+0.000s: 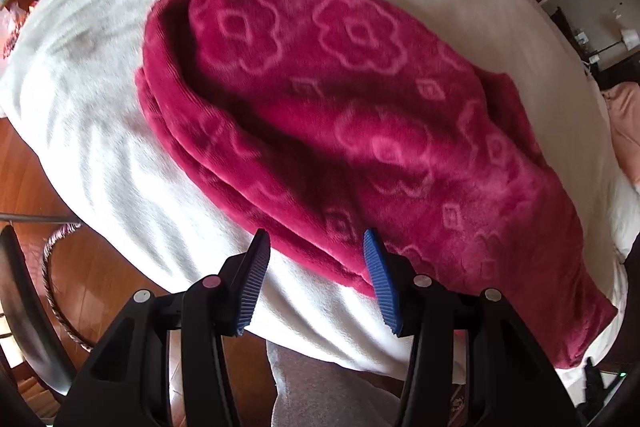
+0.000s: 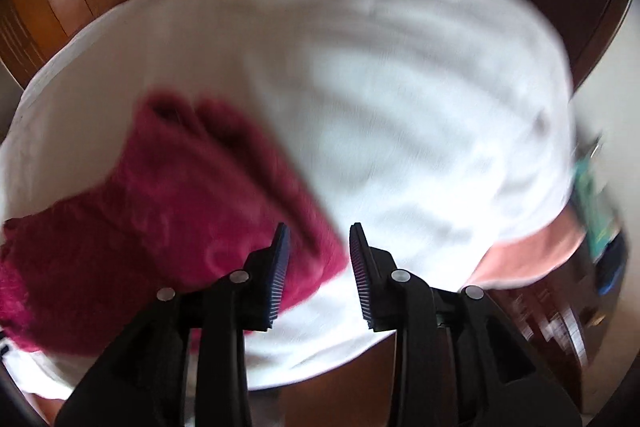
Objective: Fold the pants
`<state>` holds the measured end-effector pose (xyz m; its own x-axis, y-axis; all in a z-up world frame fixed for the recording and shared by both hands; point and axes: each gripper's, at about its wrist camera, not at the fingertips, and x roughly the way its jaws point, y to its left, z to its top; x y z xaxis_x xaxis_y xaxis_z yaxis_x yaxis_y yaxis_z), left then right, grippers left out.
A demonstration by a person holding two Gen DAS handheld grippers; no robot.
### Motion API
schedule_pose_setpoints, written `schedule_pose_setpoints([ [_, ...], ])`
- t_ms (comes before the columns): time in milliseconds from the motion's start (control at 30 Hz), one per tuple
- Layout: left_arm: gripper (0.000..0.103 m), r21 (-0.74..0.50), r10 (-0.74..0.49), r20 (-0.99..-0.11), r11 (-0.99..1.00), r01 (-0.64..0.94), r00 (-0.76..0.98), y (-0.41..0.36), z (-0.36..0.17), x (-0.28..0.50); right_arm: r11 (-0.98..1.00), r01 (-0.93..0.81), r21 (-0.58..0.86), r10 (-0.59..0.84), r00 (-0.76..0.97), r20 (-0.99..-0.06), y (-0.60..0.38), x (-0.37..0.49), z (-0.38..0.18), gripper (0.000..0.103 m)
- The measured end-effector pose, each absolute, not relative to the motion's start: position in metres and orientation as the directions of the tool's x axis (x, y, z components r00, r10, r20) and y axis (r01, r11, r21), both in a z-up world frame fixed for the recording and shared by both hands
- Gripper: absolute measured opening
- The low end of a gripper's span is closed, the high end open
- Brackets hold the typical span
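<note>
Both grippers stand spread and hold nothing: the left gripper (image 1: pixel 316 247) hovers at the pants' (image 1: pixel 340 131) near edge, toward 6 o'clock, and the right gripper (image 2: pixel 318 239) hangs over their right end. The pants lie on the white-covered table (image 1: pixel 100 131), already doubled into a layered bundle with stacked edges showing at 9 o'clock. Through the blur of the right view, the fold looks mostly done; perhaps one more fold or a tidy remains.

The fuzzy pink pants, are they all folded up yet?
Nearly. The pants already lie doubled in stacked layers on the white cloth. Nothing is in hand: the left gripper and right gripper are both open. Whether another fold remains, I can't tell.
</note>
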<state>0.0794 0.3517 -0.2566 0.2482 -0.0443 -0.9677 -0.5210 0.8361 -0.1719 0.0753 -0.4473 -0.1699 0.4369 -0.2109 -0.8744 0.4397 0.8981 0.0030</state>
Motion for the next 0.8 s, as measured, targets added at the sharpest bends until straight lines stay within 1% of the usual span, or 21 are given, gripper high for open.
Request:
schedule_pose_setpoints([
  [33, 0.051, -0.172, -0.042, -0.967, 0.837, -0.519, 0.252, 0.352, -0.259, 0.080, 0.909, 0.418, 0.013, -0.203, 0.468, -0.860, -0.441, 0.079, -0.160, 0.032],
  [100, 0.056, -0.169, -0.036, -0.966, 0.839, -0.517, 0.258, 0.355, -0.260, 0.088, 0.927, 0.369, 0.067, -0.134, 0.495, -0.858, -0.432, 0.090, -0.154, 0.032],
  [167, 0.056, -0.161, -0.033, -0.967, 0.847, -0.507, 0.252, 0.355, -0.267, 0.093, 0.932, 0.324, 0.160, -0.021, 0.490, -0.871, -0.425, 0.108, -0.162, 0.032],
  [267, 0.056, -0.152, -0.034, -0.969, 0.862, -0.484, 0.243, 0.358, -0.272, 0.120, 0.925, 0.326, 0.195, 0.027, 0.455, -0.890, -0.420, 0.136, -0.181, 0.032],
  [333, 0.056, -0.142, -0.034, -0.970, 0.880, -0.454, 0.239, 0.349, -0.280, 0.135, 0.921, 0.351, 0.168, 0.000, 0.431, -0.903, -0.418, 0.153, -0.193, 0.032],
  [367, 0.059, -0.136, -0.031, -0.971, 0.887, -0.441, 0.237, 0.347, -0.282, 0.141, 0.916, 0.369, 0.155, -0.016, 0.421, -0.907, -0.417, 0.164, -0.199, 0.032],
  [400, 0.063, -0.131, -0.030, -0.971, 0.894, -0.428, 0.236, 0.345, -0.285, 0.148, 0.911, 0.389, 0.136, -0.040, 0.412, -0.910, -0.419, 0.167, -0.203, 0.032],
  [433, 0.065, -0.127, -0.028, -0.972, 0.898, -0.420, 0.233, 0.343, -0.288, 0.154, 0.902, 0.420, 0.101, -0.080, 0.393, -0.916, -0.425, 0.176, -0.208, 0.032],
  [500, 0.066, -0.101, -0.019, -0.980, 0.906, -0.410, 0.201, 0.340, -0.302, 0.168, 0.888, 0.458, 0.039, -0.146, 0.363, -0.920, -0.425, 0.187, -0.210, 0.032],
  [567, 0.068, -0.047, 0.008, -0.991, 0.917, -0.395, 0.137, 0.339, -0.323, 0.174, 0.876, 0.483, 0.012, -0.170, 0.332, -0.928, -0.431, 0.203, -0.217, 0.032],
  [633, 0.068, -0.022, 0.021, -0.993, 0.931, -0.365, 0.113, 0.338, -0.337, 0.172, 0.863, 0.504, -0.012, -0.195, 0.311, -0.930, -0.426, 0.207, -0.219, 0.032],
  [700, 0.068, -0.041, 0.000, -0.992, 0.943, -0.332, 0.123, 0.340, -0.345, 0.166, 0.847, 0.531, -0.027, -0.216, 0.297, -0.930, -0.419, 0.213, -0.219, 0.032],
  [800, 0.068, -0.123, -0.073, -0.984, 0.937, -0.326, 0.161, 0.350, -0.344, 0.160, 0.818, 0.571, -0.062, -0.269, 0.285, -0.920, -0.413, 0.217, -0.215, 0.032],
])
